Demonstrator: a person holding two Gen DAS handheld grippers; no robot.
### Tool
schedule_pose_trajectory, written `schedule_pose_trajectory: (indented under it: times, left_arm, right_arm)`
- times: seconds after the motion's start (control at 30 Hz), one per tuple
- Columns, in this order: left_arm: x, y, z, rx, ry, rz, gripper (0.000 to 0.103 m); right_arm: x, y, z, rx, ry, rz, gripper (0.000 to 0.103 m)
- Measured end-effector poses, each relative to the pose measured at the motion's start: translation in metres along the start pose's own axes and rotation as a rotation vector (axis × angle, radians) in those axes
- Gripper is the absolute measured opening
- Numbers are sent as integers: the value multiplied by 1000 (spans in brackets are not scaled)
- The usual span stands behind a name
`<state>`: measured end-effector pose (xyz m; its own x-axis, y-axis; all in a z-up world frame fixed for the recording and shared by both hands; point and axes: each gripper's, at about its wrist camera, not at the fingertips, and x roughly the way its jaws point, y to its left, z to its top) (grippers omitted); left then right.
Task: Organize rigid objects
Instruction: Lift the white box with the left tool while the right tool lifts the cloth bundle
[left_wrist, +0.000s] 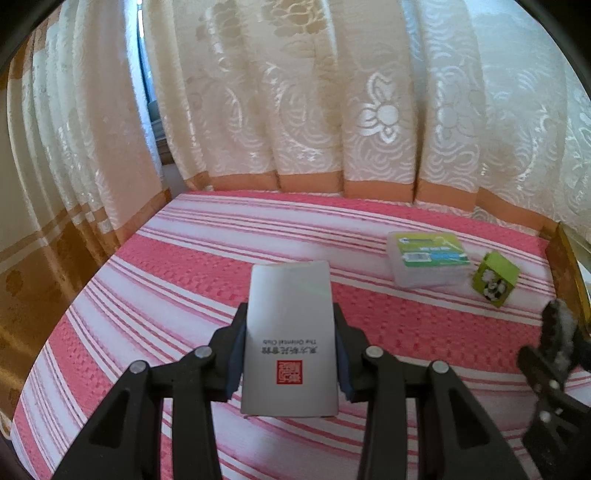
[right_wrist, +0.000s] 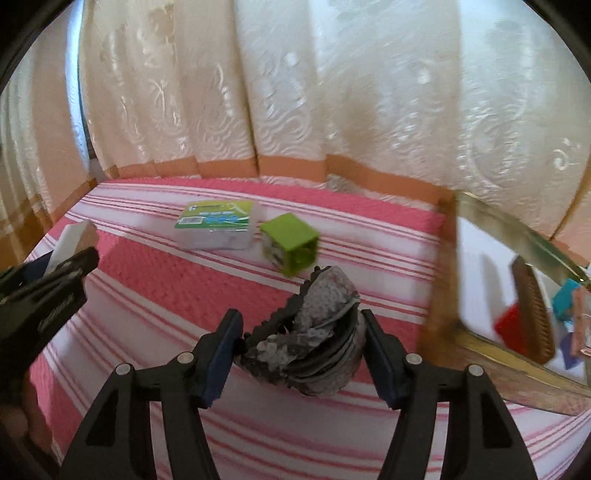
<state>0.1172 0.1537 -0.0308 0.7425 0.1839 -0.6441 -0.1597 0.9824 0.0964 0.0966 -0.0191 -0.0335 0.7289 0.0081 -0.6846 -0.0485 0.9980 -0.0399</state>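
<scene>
Fingers of my left gripper (left_wrist: 290, 354): closed on a flat white rectangular card box (left_wrist: 290, 343) with a red square seal and small black lettering, its blue pads pressed against the two long sides. Box held above the pink-and-white striped woven cloth (left_wrist: 147, 295), printed face up, far end pointing toward the cream patterned curtain (left_wrist: 295, 92).

Fingers of my right gripper (right_wrist: 301, 347): closed around a grey-and-black sequinned hair claw clip (right_wrist: 310, 332), toothed edge toward the left pad, rounded back against the right pad. Clip sits crosswise between the pads, above the cloth.

Item on cloth: clear plastic rectangular case with a green-and-blue label (right_wrist: 218, 223), lying flat, well beyond the clip, near the curtain hem.

Item on cloth: lime-green cube-shaped block with a printed picture on one face (right_wrist: 290, 243), tilted on an edge, just beside the clear case on its right.

Container: gold-rimmed box with a white interior (right_wrist: 443, 295), at the right edge of the cloth, holding several coloured pieces, too blurred to identify.
</scene>
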Motion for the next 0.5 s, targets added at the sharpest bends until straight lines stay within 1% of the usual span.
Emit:
schedule_pose_trajectory:
  times: [0.07, 0.13, 0.23, 0.3, 0.37, 0.4, 0.5]
  left_arm:
    - [-4, -7, -1, 19, -18, 3, 40]
    - [-10, -13, -2, 31, -45, -3, 40]
    - [-19, -19, -2, 27, -83, -22, 40]
    - [-22, -22, -3, 24, -101, -25, 40]
    - [-25, -24, -4, 17, -109, -45, 40]
    - [-25, -25, -4, 15, -110, -58, 40]
    - [-26, -28, -5, 22, -115, -63, 40]
  right_arm:
    - [-11, -9, -4, 27, -39, 18, 66]
    - [-26, -15, -9, 52, -101, 11, 66]
    - [-38, -13, -11, 36, -170, -5, 66]
    - [-47, -11, -14, 25, -216, -16, 66]
    - [-54, -10, -15, 22, -257, -27, 66]
    - [-56, -10, -16, 20, -272, -29, 66]
    - [-58, -10, -16, 17, -285, -35, 66]
